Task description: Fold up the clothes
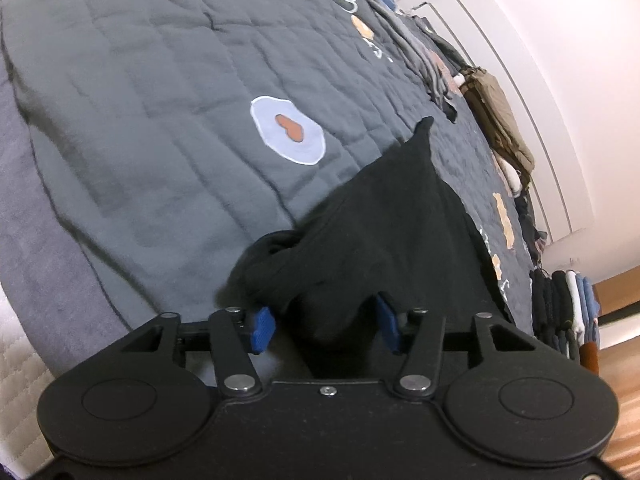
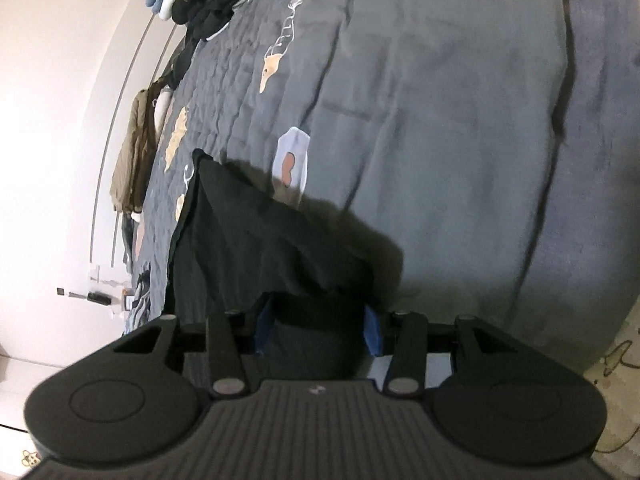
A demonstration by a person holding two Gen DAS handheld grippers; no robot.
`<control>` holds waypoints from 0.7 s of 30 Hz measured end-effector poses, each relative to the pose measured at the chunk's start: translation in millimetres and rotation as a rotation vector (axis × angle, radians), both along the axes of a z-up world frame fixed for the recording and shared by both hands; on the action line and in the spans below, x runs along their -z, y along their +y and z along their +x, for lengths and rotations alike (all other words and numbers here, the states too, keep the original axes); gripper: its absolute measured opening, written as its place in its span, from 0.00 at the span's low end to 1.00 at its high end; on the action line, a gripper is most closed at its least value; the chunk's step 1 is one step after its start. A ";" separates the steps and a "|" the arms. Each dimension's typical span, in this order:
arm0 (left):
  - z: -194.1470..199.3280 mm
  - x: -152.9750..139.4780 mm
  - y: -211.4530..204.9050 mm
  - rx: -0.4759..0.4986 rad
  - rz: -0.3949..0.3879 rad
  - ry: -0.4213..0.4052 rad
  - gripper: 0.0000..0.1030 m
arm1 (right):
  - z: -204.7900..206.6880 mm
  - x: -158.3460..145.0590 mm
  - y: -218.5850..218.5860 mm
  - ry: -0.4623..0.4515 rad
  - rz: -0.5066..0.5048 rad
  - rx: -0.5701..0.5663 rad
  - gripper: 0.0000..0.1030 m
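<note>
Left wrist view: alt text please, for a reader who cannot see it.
The left gripper, jaws apart, has a black garment bunched between its blue pads, over a grey quilted bedspread. Folded clothes are stacked at the far right.

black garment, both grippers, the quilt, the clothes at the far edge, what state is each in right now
black garment: bunched, draped between both grippers over the quilt
left gripper: jaws apart, cloth between the pads
right gripper: jaws apart, cloth between the pads
grey quilt: spread flat, wrinkled
olive garment: unfolded, rumpled
stacked clothes: folded, piled
</note>
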State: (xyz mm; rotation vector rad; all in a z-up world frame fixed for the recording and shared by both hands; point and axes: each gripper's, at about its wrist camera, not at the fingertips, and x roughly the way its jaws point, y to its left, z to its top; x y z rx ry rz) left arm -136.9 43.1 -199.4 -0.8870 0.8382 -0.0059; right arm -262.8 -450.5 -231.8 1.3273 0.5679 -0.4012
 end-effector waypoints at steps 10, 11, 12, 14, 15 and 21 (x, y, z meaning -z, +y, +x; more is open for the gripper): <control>-19.9 -20.7 20.6 -0.057 -0.003 -0.067 0.09 | -23.8 -26.0 -7.4 -0.167 -0.030 0.109 0.14; -22.9 -23.0 24.1 -0.055 -0.006 -0.068 0.09 | -26.4 -27.8 -8.5 -0.169 -0.032 0.115 0.14; -25.1 -23.8 27.1 -0.048 -0.006 -0.060 0.09 | -27.9 -27.4 -9.4 -0.159 -0.029 0.116 0.14; -27.1 -21.0 26.9 -0.022 0.002 -0.042 0.09 | -30.7 -26.6 -11.2 -0.138 -0.024 0.118 0.14; -26.0 -19.6 23.8 0.003 0.020 -0.036 0.09 | -29.8 -24.1 -12.2 -0.114 -0.020 0.103 0.14; -19.5 -16.9 13.7 0.005 0.045 -0.058 0.52 | -25.5 -21.0 -8.0 -0.031 -0.059 0.046 0.16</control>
